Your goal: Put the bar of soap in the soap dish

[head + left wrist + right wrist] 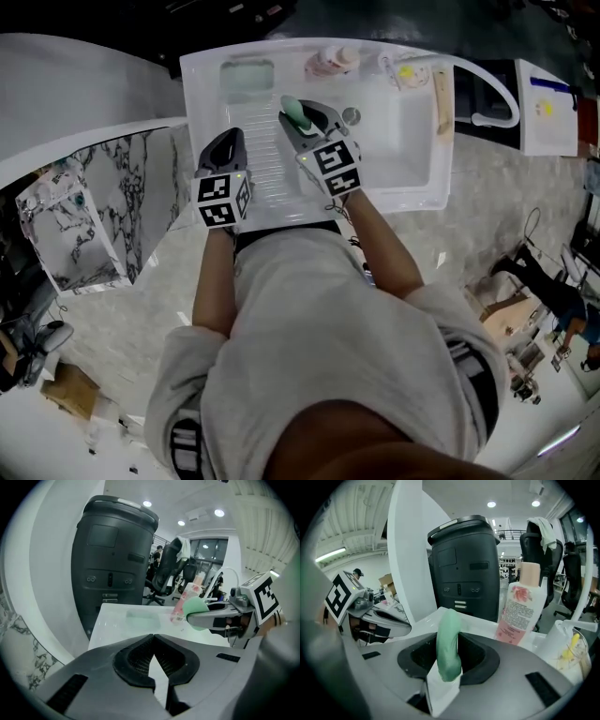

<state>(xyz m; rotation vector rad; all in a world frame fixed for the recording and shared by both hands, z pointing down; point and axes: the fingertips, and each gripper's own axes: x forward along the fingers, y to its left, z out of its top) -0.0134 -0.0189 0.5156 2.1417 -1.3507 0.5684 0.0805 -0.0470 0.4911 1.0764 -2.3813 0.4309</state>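
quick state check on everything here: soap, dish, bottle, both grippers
right gripper: shut on the bar of soap
left gripper: shut, empty
bar of soap: on edge between the jaws, not yet in the dish
soap dish: empty, on the back ledge of the sink
pink bottle: upright, cap on

Head cam's up high, looking steeply down on the white sink [202,94]. The cams on the left gripper [229,141] and right gripper [305,122] sit right behind their jaws, both facing across it at the same black bin [112,564].
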